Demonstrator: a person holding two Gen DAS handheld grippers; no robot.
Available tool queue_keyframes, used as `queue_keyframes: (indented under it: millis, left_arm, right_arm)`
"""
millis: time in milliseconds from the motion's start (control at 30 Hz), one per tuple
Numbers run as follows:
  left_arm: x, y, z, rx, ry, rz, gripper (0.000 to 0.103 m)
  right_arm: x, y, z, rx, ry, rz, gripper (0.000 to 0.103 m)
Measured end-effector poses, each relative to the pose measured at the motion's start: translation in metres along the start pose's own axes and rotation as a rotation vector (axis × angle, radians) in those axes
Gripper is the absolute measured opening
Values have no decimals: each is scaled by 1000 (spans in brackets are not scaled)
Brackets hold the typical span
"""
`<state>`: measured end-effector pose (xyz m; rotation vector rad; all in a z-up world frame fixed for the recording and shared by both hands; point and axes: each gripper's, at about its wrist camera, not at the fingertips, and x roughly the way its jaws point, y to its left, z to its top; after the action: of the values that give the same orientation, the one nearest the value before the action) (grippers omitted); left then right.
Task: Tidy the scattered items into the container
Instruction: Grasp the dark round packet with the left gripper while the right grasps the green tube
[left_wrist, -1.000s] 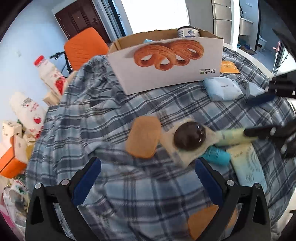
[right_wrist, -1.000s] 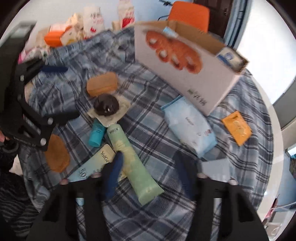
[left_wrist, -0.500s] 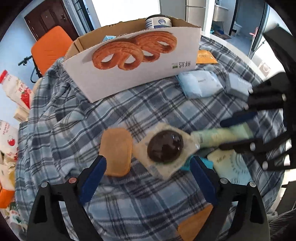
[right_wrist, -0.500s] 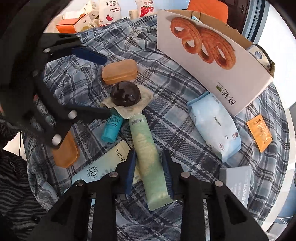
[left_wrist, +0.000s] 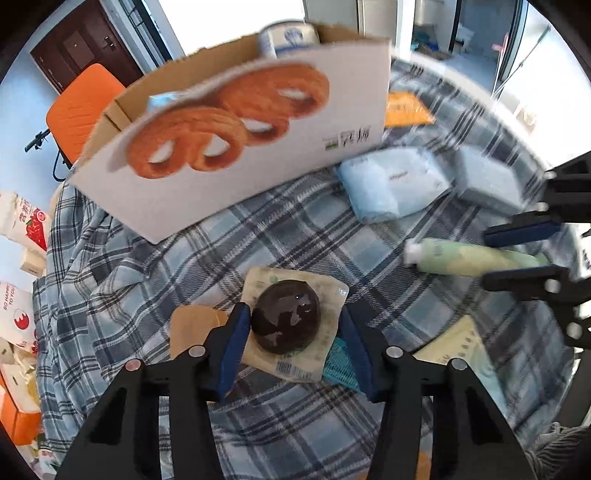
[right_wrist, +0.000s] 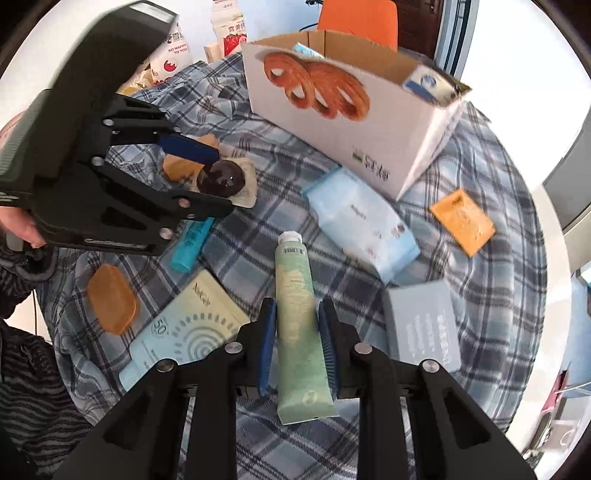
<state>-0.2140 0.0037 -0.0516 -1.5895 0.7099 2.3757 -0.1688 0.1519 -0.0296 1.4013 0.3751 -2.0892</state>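
Through the left wrist camera, our left gripper (left_wrist: 293, 334) has its two blue pads either side of the dark dome packet (left_wrist: 286, 317); they look pressed to the dome, so we judge it gripped, though the packet sits on the plaid cloth (left_wrist: 280, 435). An orange pouch (left_wrist: 190, 326) lies just left of the left pad, and a teal tube (left_wrist: 338, 363) peeks out under the right one. Ahead and above stands the cardboard box (left_wrist: 236, 147), open at the top, with a white tin (left_wrist: 288, 37) and something pale blue already inside. To the front right lie a light blue pack (left_wrist: 391, 184) and a grey-blue box (left_wrist: 487, 181), with an orange sachet (left_wrist: 404, 109) beyond, all outside the container.

Through the right wrist camera, our right gripper (right_wrist: 297, 336) straddles the green tube (right_wrist: 299, 332), pads close on both sides; we take it as clamped. Its tail end seems lifted toward the lens, but we cannot be sure. Left of the fingers lie a sunscreen pack (right_wrist: 188, 325) and another orange pouch (right_wrist: 112, 299); to the right is the grey-blue box, and the light blue pack lies ahead.

We judge the tidying early: a couple of items are in the box, two are in hand, and at least seven more are scattered.
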Motion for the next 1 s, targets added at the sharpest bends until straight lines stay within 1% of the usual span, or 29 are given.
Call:
queue_keyframes:
  millis: [67, 133, 200, 233, 267, 333, 367, 467, 533, 567, 600, 700, 833, 933, 1000]
  left_arm:
    - [1, -1, 2, -13, -17, 23, 57]
    - [3, 1, 4, -34, -18, 47, 61]
    - [5, 2, 5, -48, -32, 80, 74]
    - [5, 2, 5, -52, -41, 95, 76]
    - [6, 2, 5, -56, -48, 102, 76]
    - [6, 3, 5, -62, -53, 98, 76]
    - [6, 3, 5, -64, -56, 95, 76]
    - [6, 5, 6, -76, -58, 65, 65]
    - [5, 3, 8, -69, -58, 68, 62]
    - [5, 2, 8, -61, -58, 65, 52]
    - [4, 1, 9, -59, -57, 61, 51]
    - [3, -3, 10, -47, -64, 80, 51]
    - [-3, 2, 12, -67, -69, 54, 50]
    - [-11, 6, 13, -73, -71, 52, 50]
    - [-18, 7, 13, -70, -79, 75, 50]
  right_arm:
    - [-2, 1, -2, 1, -11, 4, 17]
    - [0, 6, 1, 4, -28, 6, 17]
    - [-1, 7, 4, 4, -37, 11, 17]
    - [10, 17, 2, 1, -40, 5, 17]
    - [13, 20, 2, -4, -39, -5, 17]
    - [18, 19, 0, -11, -38, -14, 17]
    - [20, 19, 3, -6, -38, -5, 17]
    - [23, 11, 8, 18, -49, 17, 17]
    - [25, 8, 9, 22, -50, 28, 17]
    - [25, 8, 10, 21, -50, 32, 17]
    - [25, 8, 11, 20, -50, 33, 17]
    - [24, 14, 10, -4, -45, 18, 18]
    - [24, 15, 10, -7, -40, 25, 20]
    - [24, 13, 11, 10, -39, 49, 28]
    - [24, 15, 11, 1, -43, 40, 38]
